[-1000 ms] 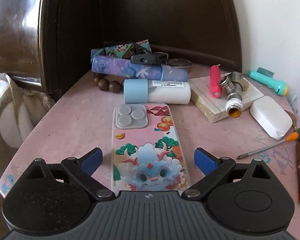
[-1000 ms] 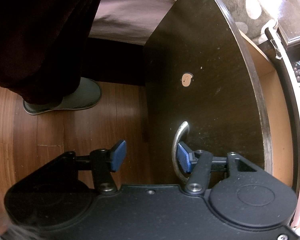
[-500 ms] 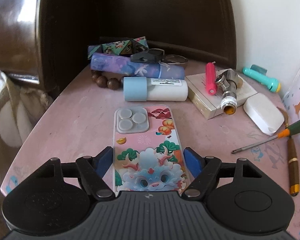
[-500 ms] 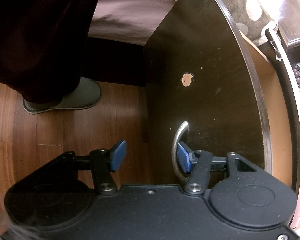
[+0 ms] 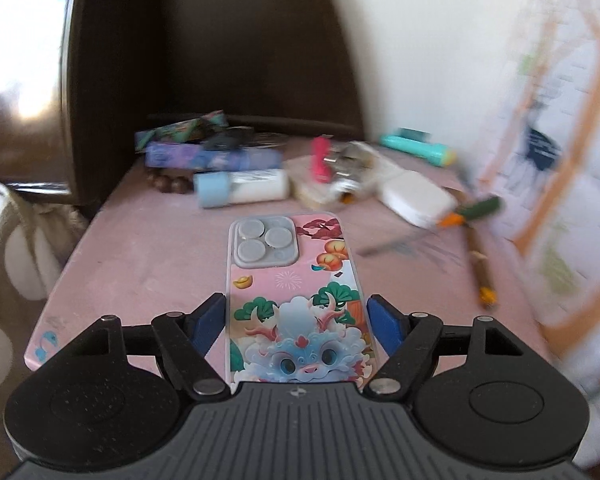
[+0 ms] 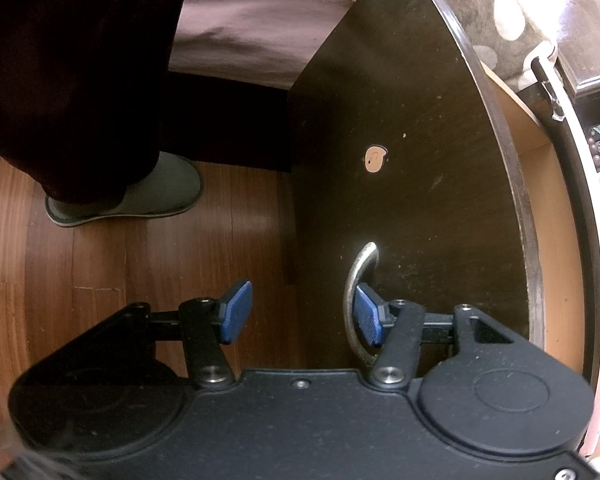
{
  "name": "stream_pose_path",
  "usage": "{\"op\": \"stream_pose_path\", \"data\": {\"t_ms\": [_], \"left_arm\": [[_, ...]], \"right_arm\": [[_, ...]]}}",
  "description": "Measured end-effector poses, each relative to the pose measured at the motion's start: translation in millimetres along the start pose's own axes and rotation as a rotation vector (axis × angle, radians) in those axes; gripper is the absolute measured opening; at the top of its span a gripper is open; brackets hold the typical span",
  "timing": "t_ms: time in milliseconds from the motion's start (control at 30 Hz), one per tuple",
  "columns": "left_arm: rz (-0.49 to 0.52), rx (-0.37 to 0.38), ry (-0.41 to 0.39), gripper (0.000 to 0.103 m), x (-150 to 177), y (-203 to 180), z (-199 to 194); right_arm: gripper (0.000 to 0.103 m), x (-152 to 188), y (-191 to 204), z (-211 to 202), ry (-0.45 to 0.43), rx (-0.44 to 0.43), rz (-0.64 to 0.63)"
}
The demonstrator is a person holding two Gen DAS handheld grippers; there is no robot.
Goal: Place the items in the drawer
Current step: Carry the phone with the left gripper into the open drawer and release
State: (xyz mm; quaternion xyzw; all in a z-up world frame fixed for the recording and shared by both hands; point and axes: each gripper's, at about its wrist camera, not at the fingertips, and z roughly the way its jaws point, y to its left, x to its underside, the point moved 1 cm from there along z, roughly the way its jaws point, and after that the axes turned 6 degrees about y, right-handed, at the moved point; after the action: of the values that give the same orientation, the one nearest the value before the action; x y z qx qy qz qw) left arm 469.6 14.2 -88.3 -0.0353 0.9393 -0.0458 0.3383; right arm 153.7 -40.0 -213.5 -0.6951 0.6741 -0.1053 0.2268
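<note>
Your left gripper [image 5: 296, 322] is clamped on the phone [image 5: 294, 300], its blue pads pressed against both long edges; the jaws have just been closing on it. The phone's pink case shows a cartoon dragon, pine trees and peaches, with no readable brand. It appears lifted clear of the pink tabletop [image 5: 148, 260], though blur makes that hard to judge. Behind it lie a white tube with a blue cap [image 5: 242, 190], whose label is too blurred to read, and a teal flashlight [image 5: 416, 148].

Your right gripper [image 6: 300, 312] stands apart, gripping nothing; one finger is hooked behind the metal handle [image 6: 354, 288] of the pulled-out drawer [image 6: 556, 240].
</note>
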Motion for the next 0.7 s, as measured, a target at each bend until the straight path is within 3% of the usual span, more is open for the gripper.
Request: {"op": "stream_pose_path", "data": {"t_ms": [167, 367, 500, 700], "left_arm": [[0.107, 0.124, 0.043, 0.076, 43, -23, -37], [0.276, 0.232, 0.184, 0.076, 103, -58, -60], [0.332, 0.201, 0.283, 0.076, 120, -65, -33], [0.424, 0.076, 0.382, 0.076, 135, -72, 39]], "right_arm": [[0.056, 0, 1, 0, 0.001, 0.002, -0.003], [0.056, 0, 1, 1, 0.0, 0.005, -0.004], [0.056, 1, 2, 1, 0.0, 0.007, -0.003], [0.056, 0, 2, 1, 0.003, 0.005, -0.002]]}}
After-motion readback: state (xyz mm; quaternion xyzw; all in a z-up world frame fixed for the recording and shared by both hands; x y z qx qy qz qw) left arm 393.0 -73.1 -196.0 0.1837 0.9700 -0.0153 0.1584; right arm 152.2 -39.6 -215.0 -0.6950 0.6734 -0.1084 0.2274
